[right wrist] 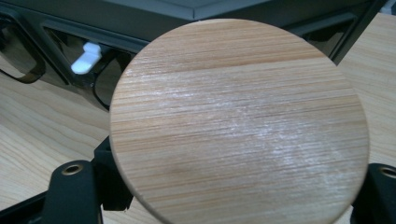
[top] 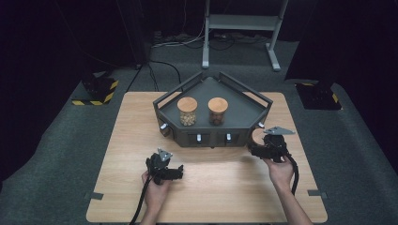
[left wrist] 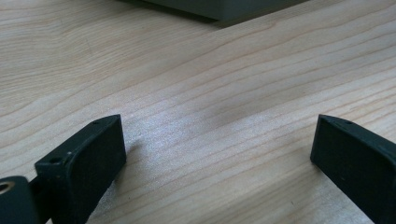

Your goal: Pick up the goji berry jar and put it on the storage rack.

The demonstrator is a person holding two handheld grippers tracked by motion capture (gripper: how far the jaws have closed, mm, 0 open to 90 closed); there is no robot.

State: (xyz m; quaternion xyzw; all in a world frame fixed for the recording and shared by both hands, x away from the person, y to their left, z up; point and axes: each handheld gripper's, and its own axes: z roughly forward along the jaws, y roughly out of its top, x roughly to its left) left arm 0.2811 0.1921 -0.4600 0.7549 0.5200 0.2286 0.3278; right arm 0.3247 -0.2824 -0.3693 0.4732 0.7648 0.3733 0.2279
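While right gripper (right wrist: 224, 205) clamps jar under wooden lid (right wrist: 238, 121), lift straight, clear rack (top: 256, 110) rail, keep jar upright; left gripper (left wrist: 217, 154) open, empty over table (left wrist: 187, 93).

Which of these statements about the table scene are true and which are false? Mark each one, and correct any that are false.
1. Two jars with wooden lids stand on the dark tray. True: the left jar and the right jar stand side by side there.
2. The left gripper is clamped on a jar. False: its jaws stand apart over bare table with nothing between them.
3. The right gripper holds something with a round wooden lid. True: the lid sits between its jaws, at the tray's front right corner.
4. The tray rests on the floor. False: it rests on the wooden table.
5. Both jars on the tray have no lids. False: both are closed.
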